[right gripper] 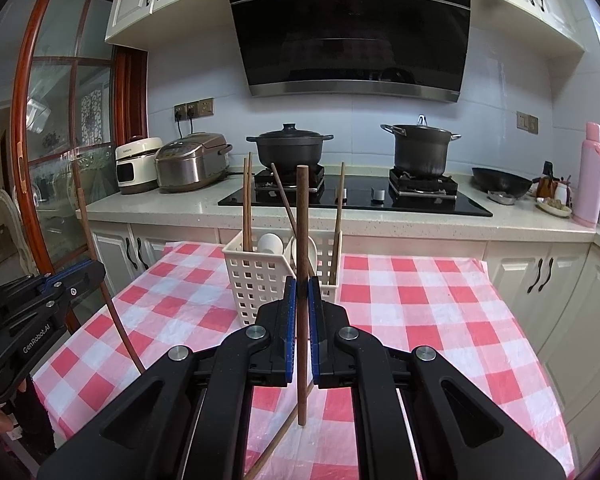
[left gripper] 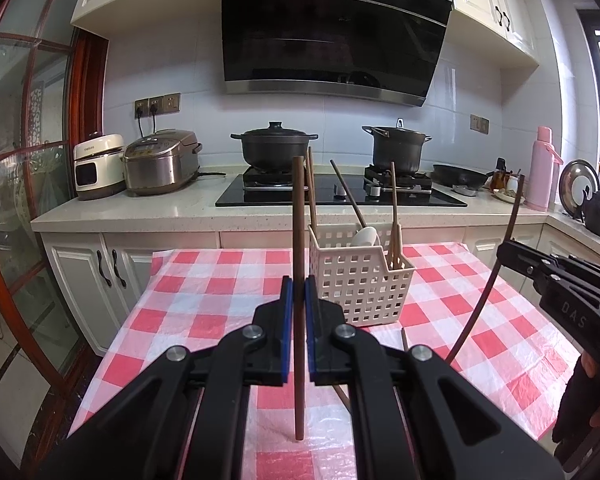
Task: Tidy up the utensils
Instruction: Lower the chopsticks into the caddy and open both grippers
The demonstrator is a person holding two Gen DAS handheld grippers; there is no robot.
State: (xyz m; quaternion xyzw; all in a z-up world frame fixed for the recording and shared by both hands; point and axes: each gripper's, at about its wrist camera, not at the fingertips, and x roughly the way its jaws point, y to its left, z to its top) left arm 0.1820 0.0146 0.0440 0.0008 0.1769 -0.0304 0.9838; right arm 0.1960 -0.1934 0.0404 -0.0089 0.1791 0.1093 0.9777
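My left gripper (left gripper: 299, 286) is shut on a dark brown chopstick (left gripper: 298, 240) and holds it upright above the checked tablecloth (left gripper: 204, 292). My right gripper (right gripper: 301, 286) is shut on another dark chopstick (right gripper: 302, 232), also upright. A white perforated basket (left gripper: 360, 284) stands behind both; it also shows in the right wrist view (right gripper: 256, 276). It holds light wooden chopsticks (left gripper: 395, 216) and a white spoon (left gripper: 366, 236). One more chopstick (right gripper: 276, 440) lies on the cloth under the right gripper. The right gripper appears at the right edge of the left view (left gripper: 516, 256), the left one at the left edge of the right view (right gripper: 84, 276).
Behind the table runs a counter (left gripper: 160, 212) with a hob, two black pots (left gripper: 276, 148), a rice cooker (left gripper: 162, 162), a wok (right gripper: 500, 184) and a pink flask (right gripper: 590, 176). A glass door with a red frame (left gripper: 24, 168) is at the left.
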